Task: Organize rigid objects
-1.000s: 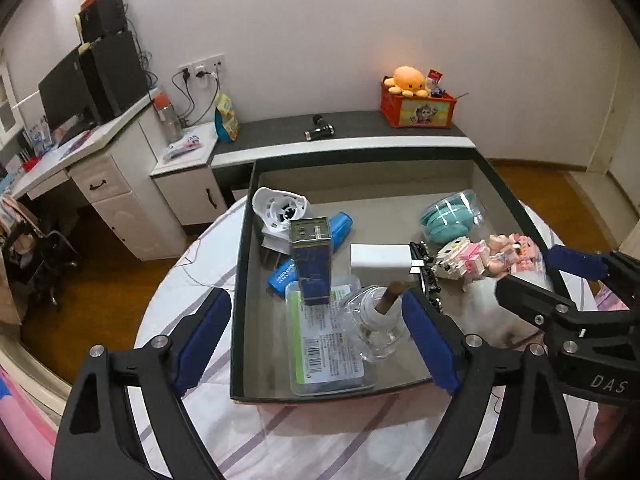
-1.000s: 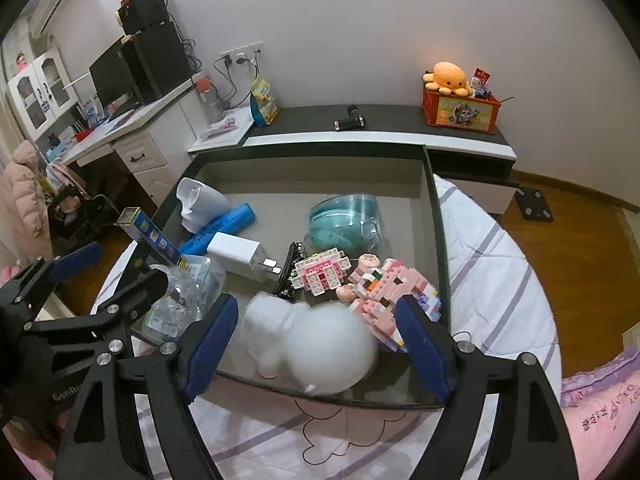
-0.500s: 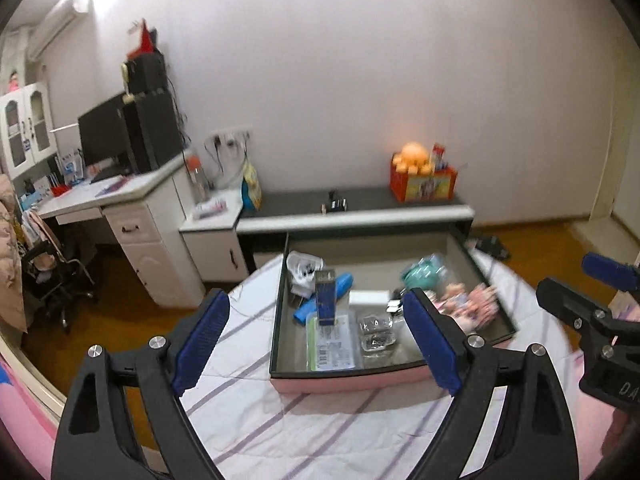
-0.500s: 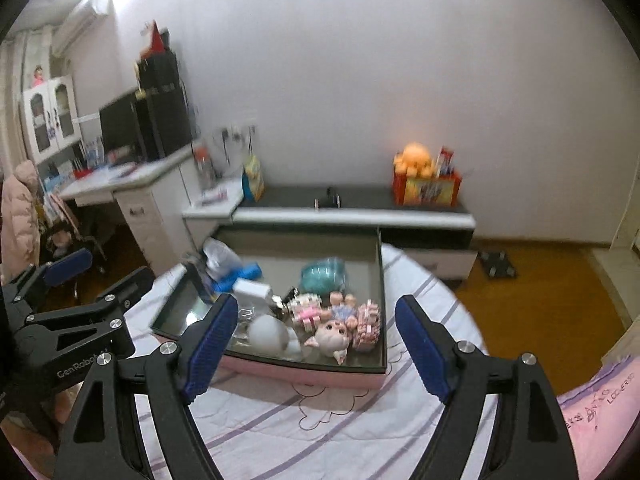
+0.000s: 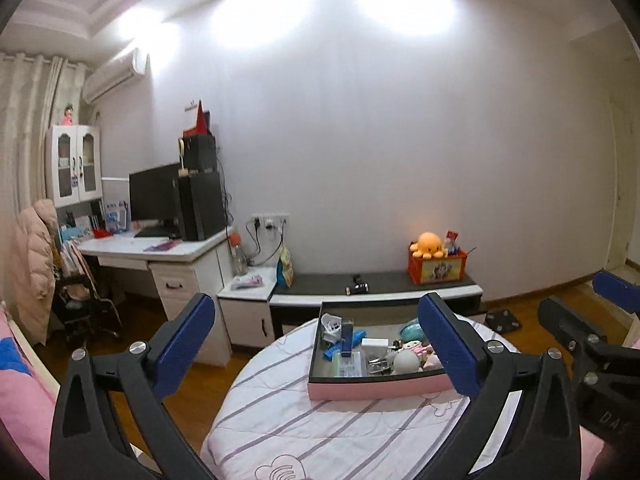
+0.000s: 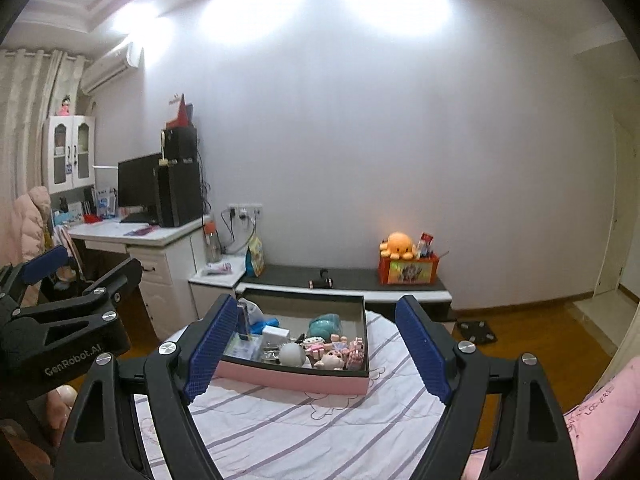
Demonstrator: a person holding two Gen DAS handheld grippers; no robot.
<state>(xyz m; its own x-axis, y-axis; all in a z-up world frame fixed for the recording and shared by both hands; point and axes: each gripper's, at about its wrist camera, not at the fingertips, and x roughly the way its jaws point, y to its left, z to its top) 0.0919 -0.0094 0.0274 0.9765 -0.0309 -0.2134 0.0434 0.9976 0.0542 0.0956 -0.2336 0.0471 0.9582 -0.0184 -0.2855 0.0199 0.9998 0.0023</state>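
A pink-sided box with a dark rim stands on the round striped table. It holds several small things: a white ball-shaped toy, a white charger, a teal case, pink brick figures, a blue box standing upright. My left gripper is open and empty, held well back from the box. My right gripper is open and empty, also held back. Each gripper shows at the edge of the other's view.
The round table has a purple-striped cloth. Behind it are a low dark bench with an orange octopus toy on a red box, a white desk with a monitor, and wooden floor on the right.
Both grippers have pulled up and far back from the box, from right above its contents to a view of the whole room. Both stayed open and empty.
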